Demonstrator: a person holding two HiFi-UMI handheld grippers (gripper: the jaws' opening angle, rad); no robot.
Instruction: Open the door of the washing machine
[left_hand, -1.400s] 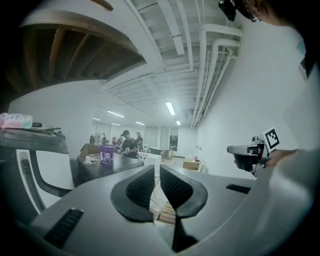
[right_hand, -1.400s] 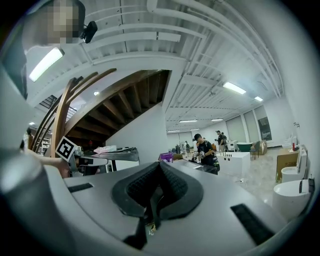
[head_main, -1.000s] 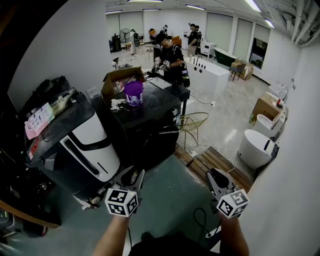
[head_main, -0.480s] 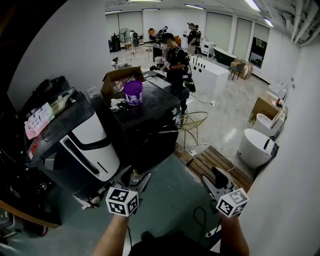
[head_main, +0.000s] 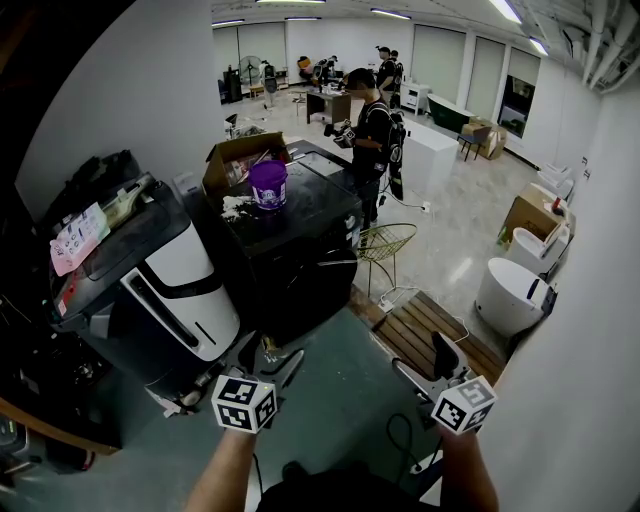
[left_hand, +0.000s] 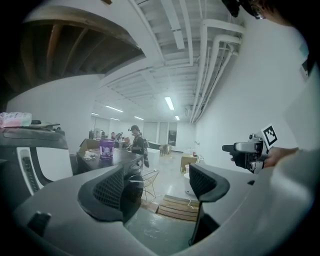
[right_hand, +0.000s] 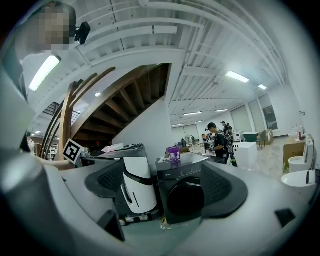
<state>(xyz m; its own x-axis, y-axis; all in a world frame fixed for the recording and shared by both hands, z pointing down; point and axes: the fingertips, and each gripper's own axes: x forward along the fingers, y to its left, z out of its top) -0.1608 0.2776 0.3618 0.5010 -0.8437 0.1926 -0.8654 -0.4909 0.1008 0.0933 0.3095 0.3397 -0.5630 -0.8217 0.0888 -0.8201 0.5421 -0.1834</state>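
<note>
While the left gripper (head_main: 266, 352) and right gripper (head_main: 420, 356) are hovering with fingers spread and empty, having just been opening, the washing machine (head_main: 290, 255) is standing well ahead of them; its closed round door (right_hand: 186, 197) is probably calling for a level, square approach to its rim.

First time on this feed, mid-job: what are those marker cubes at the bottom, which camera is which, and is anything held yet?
No robot arm: a person holds a two-jaw gripper in each hand; the cubes belong to them. The wide picture is from a head camera; the other two ride on the grippers, looking along their jaws. The left gripper and right gripper have just been opening; both are empty. Ahead is the black washing machine, its door shut, a purple bucket on top.
</note>
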